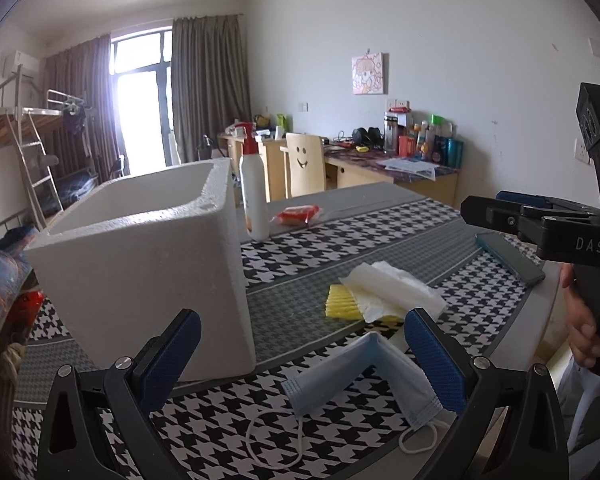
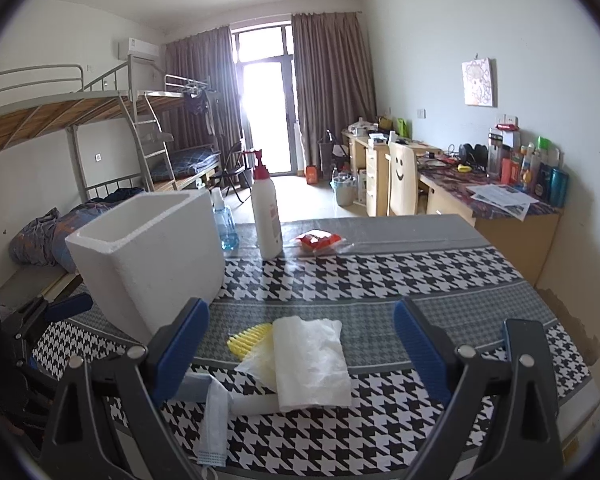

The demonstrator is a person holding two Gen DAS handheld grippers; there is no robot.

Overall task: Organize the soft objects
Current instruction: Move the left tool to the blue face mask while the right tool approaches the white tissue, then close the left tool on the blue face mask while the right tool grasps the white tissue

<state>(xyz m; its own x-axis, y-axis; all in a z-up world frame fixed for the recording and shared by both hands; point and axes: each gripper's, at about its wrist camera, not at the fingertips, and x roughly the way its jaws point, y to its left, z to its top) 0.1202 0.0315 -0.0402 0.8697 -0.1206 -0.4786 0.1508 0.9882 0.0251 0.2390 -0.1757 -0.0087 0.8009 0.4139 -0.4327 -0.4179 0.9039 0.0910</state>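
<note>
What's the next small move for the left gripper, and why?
Probably ease the left gripper down and close on the blue face mask. Its jaws are open and empty, and the mask lies folded on the tablecloth between the fingertips. The open foam box stands just left, so a short carry would follow. The right gripper is open over the white tissue.

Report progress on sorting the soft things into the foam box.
Done: nothing visible; what shows of the foam box interior looks bare. In hand: nothing; left gripper and right gripper hover with jaws open. Left: the blue face mask, white tissue and yellow sponge all lie on the tablecloth.
</note>
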